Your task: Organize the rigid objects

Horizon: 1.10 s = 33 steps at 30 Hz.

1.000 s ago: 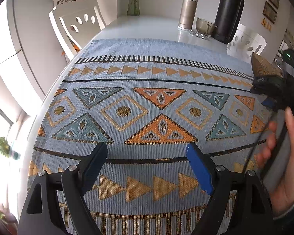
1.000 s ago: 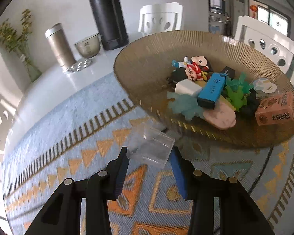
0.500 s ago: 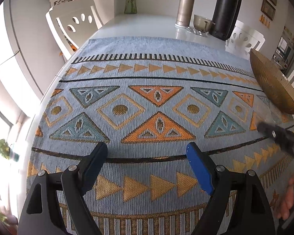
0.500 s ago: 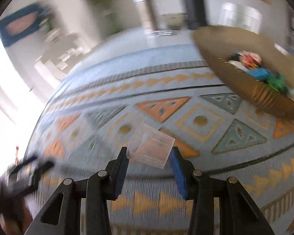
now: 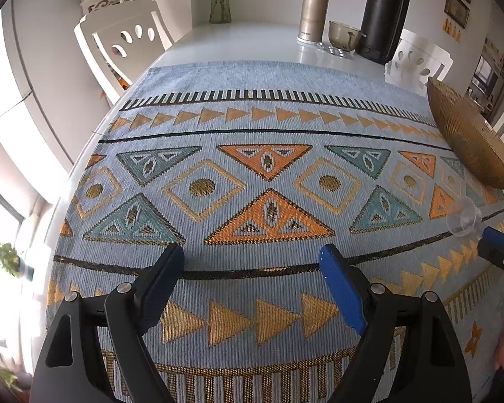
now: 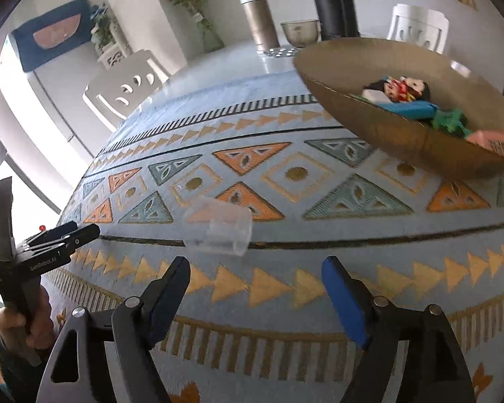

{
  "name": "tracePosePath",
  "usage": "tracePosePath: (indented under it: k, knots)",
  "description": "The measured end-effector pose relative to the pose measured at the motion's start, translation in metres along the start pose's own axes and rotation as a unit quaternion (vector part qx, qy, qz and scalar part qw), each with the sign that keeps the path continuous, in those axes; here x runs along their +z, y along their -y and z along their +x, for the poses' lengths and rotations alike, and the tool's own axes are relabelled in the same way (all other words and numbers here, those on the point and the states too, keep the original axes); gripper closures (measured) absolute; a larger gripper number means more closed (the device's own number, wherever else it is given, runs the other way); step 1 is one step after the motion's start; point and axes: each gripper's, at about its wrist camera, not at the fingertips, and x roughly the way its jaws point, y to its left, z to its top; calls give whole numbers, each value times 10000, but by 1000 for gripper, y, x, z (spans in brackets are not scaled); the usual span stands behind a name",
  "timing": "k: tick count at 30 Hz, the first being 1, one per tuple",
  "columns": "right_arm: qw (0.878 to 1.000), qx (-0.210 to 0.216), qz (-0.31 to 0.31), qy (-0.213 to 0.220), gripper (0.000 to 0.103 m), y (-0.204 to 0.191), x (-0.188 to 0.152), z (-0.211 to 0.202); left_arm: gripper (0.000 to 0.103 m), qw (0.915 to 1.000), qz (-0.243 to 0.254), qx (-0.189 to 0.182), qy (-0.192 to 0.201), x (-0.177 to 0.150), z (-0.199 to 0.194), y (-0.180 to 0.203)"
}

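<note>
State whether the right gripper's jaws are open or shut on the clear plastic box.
Open. The right gripper has its jaws spread wide, and the clear plastic box sits ahead of them on the patterned cloth, untouched.

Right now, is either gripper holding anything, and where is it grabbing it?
Nothing is held. The right gripper is open, with the clear plastic box lying on the patterned mat ahead of its fingertips. The left gripper is open over bare mat.

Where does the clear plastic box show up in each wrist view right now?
Left wrist: clear plastic box at the far right edge, on the patterned cloth, just beyond the right gripper.
Right wrist: the box lies centre frame, ahead of the open right gripper.
Shared landmark: the golden bowl.
</note>
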Motion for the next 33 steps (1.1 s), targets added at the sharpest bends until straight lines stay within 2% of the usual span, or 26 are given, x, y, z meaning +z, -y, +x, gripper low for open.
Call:
tracePosePath:
  k: [4,7,10,11,14,15,18,21,23,27,31,33]
  knots:
    - [9995,-129,-37,299,24,-2,-1,-16,18,10000,79,51,-29,1,2,3]
    - [9983,-226,-86,535,23,-26,0,-27,15,9999,110,78,-44,0,3,4]
    - [9965,-533,-151,625,20,-57,5,-21,0,9997,146,26,-170,2,8,5]
    - [9958,-572,-264,667,20,-65,6,-19,0,9997,169,64,-179,2,8,6]
    - [9864,-1179,-648,944,20,-85,9,-15,0,9997,119,119,-176,1,7,7]
    - [9843,-1264,-698,1017,20,-86,8,-16,0,9996,31,201,-193,0,5,6]
    - [9840,-1160,-727,1140,20,-84,6,-22,0,9988,-227,386,-219,-11,-3,7]
    - [9864,-1074,-630,1076,20,-80,2,-27,1,9984,-315,422,-211,-25,-15,11]
    - [9870,-1037,-645,1045,20,-83,-3,-26,1,9981,-467,392,93,-32,-30,12]
    - [9883,-1008,-588,979,20,-88,-16,-26,1,9943,-344,445,903,-38,-60,29]
    - [9861,-1169,-590,1020,20,-87,-25,-27,1,9903,116,793,1136,-45,-63,49]
    - [9877,-1145,-516,930,17,-82,-26,-23,1,9895,236,828,1161,-45,-61,55]
